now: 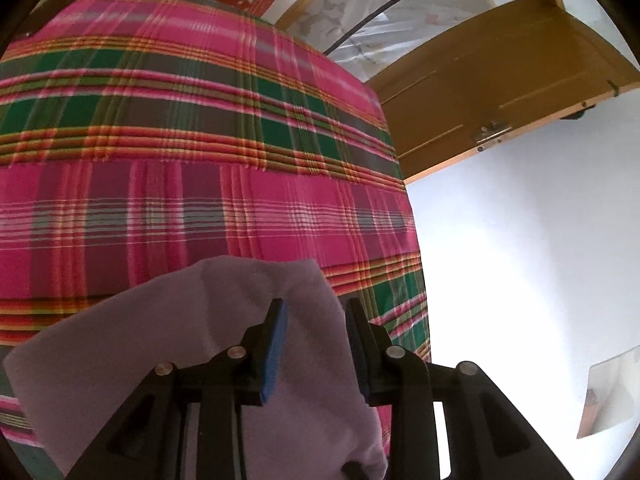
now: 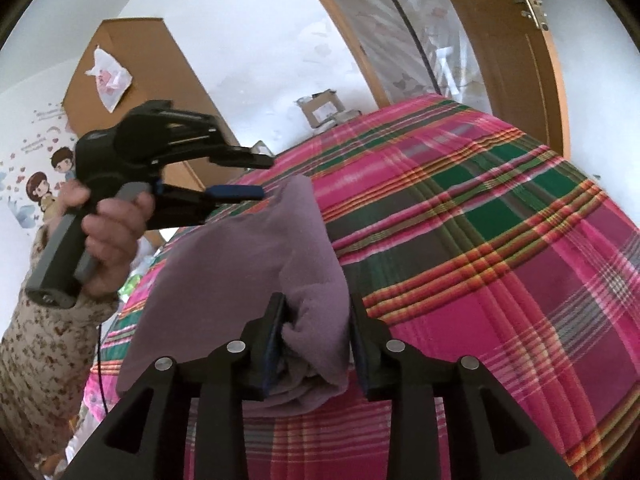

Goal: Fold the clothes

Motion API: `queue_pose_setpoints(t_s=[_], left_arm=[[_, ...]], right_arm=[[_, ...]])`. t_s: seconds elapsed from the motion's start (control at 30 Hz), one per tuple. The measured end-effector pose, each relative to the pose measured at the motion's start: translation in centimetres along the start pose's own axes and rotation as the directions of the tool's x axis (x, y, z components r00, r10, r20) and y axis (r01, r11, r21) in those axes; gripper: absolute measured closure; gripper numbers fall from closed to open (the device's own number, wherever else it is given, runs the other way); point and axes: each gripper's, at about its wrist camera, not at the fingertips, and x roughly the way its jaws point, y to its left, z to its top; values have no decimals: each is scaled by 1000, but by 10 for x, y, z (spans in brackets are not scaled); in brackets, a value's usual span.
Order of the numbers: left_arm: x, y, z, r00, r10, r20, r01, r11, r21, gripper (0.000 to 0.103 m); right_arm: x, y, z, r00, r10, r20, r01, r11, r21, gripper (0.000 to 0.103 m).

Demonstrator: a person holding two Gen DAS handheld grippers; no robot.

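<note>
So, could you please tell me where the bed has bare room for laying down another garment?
The plaid bedspread lies bare beyond the purple cloth, up to its far edge by the door. It is crowded near you: both grippers, left and right, stand open around the cloth.

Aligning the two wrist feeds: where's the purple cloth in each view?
Left wrist: the purple cloth fills the bottom centre-left, lying on the plaid bedspread, under and between the left gripper jaws, which stand apart.
Right wrist: the purple cloth runs from centre to bottom centre, its rolled end between the right gripper jaws; the left gripper hangs at its far corner.
Shared landmark: the wooden door beyond the bed.
</note>
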Motion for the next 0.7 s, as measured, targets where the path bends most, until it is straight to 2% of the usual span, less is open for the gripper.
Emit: queue_pose_setpoints(t_s=[0.3,0.43,0.6,0.7], left_arm=[[-46,38,-17,996,0,84,2,999,-32,72],[-72,59,-34,991,15,133,-9,999,-44,72],[-99,83,-63,978,66,198,-58,997,-43,70],[-101,95,-78,982,48,183,-38,998,-54,69]], right_arm=[[-4,-5,0,996,-87,-13,87,996,-3,63],[-9,-7,5,996,-93,-6,93,996,-3,63],[-19,-10,25,995,-87,39,88,996,-24,63],[-14,-6,42,994,-94,48,98,992,-83,63]])
